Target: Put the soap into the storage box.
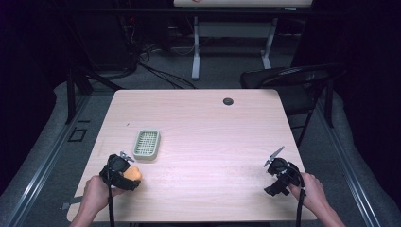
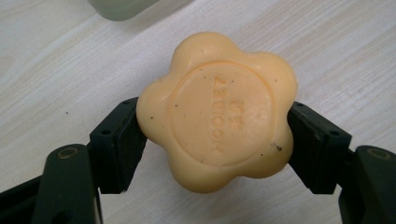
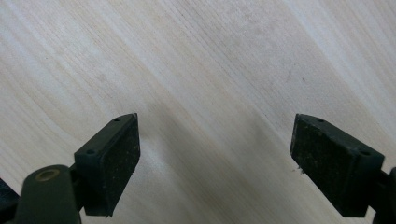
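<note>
Left hand-held gripper point(image 2: 212, 140) pinches orange flower-shaped soap point(image 2: 217, 109) by its sides, low over surface point(image 1: 208, 123) near front left edge; green soap dish point(image 1: 146, 144) just beyond it; right hand-held gripper point(image 3: 215, 161) spread wide, nothing between pads, over bare wood.

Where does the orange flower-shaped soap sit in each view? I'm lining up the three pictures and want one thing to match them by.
High view: the soap is at lower left, gripped by the left gripper, just below the green soap dish.
Left gripper view: centre, pressed between both pads, dish corner at the top edge.
Right gripper view: not in it.
Shared landmark: the pale wooden table.
</note>
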The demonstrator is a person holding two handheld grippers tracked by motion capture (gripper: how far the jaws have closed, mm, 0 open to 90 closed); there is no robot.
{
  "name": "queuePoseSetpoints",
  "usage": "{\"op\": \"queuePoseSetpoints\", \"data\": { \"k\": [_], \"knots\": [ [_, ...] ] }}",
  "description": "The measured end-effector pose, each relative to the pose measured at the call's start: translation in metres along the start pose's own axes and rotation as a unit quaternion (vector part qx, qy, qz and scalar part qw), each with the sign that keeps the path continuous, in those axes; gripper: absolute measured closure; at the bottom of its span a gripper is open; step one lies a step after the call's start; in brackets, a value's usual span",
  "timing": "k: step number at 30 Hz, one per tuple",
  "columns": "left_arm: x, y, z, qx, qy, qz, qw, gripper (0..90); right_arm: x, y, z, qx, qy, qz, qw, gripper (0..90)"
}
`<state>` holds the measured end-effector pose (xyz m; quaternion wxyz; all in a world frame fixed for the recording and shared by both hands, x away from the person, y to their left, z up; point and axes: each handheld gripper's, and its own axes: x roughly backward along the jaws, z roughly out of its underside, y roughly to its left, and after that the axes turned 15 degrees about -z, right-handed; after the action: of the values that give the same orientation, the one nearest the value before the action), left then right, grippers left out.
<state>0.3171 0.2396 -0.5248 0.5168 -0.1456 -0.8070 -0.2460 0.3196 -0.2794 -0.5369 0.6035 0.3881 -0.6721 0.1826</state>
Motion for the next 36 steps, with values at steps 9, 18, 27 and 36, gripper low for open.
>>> {"op": "queuePoseSetpoints", "data": {
  "k": [9, 18, 27, 36],
  "knots": [
    [0.004, 0.003, -0.005, 0.002, -0.006, 0.000, 1.0000, 27.2, -0.001, 0.000, 0.001, -0.004, -0.006, -0.003, 1.0000, 15.7],
    [0.008, 0.006, -0.014, 0.000, -0.011, 0.001, 0.9999, 27.2, 0.000, 0.000, 0.000, -0.003, -0.001, -0.002, 1.0000, 15.6],
    [0.013, 0.012, -0.022, 0.005, -0.019, 0.001, 0.9998, 27.1, 0.000, 0.000, 0.000, -0.002, -0.002, -0.002, 1.0000, 15.6],
    [0.016, 0.016, -0.029, 0.010, -0.028, -0.001, 0.9996, 27.2, 0.001, 0.000, 0.000, -0.001, -0.002, 0.002, 1.0000, 15.7]
  ]
}}
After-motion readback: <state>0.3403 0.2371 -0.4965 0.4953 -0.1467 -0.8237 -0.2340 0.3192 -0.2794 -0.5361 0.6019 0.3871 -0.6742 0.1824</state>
